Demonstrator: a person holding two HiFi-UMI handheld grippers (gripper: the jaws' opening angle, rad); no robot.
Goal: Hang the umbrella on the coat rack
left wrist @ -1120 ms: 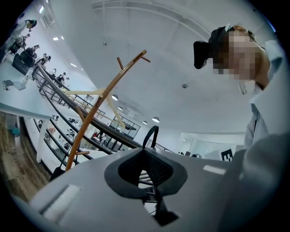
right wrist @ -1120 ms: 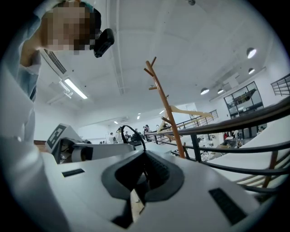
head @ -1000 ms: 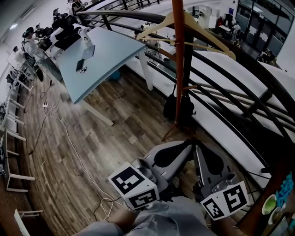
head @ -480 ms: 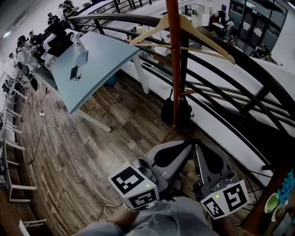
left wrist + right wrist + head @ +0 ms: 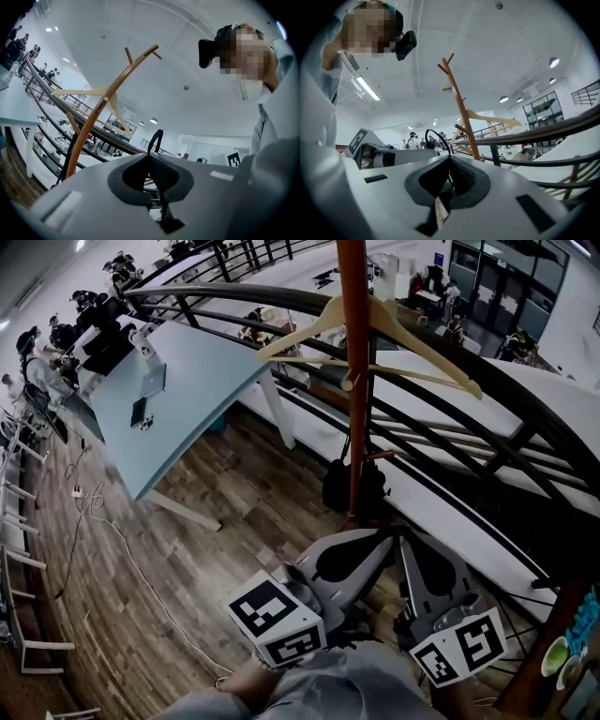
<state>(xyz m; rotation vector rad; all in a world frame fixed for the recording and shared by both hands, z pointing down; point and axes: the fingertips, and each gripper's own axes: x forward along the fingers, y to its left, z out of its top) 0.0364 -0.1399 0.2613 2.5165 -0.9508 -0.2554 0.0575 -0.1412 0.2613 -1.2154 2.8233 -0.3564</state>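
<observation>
The coat rack is an orange-brown pole with pegs, straight ahead in the head view, and it carries a wooden hanger. It also shows as coat rack and coat rack, tilted, in the two gripper views. Side by side and low, the left gripper and right gripper point at the pole's foot. Both are shut. A thin black strap loop rises from the left jaws. The same loop shows by the right jaws, which also pinch a pale tag. The umbrella's body is hidden.
A dark bundle sits against the pole's lower part, under a short peg. Curved dark railings run behind the rack. A pale blue table with devices stands at the left over wooden floor, and cables trail across it. People sit far back left.
The view has shifted: pole and hanger sit slightly higher and nearer, and the table has slid left. Both grippers keep their place and stay shut.
</observation>
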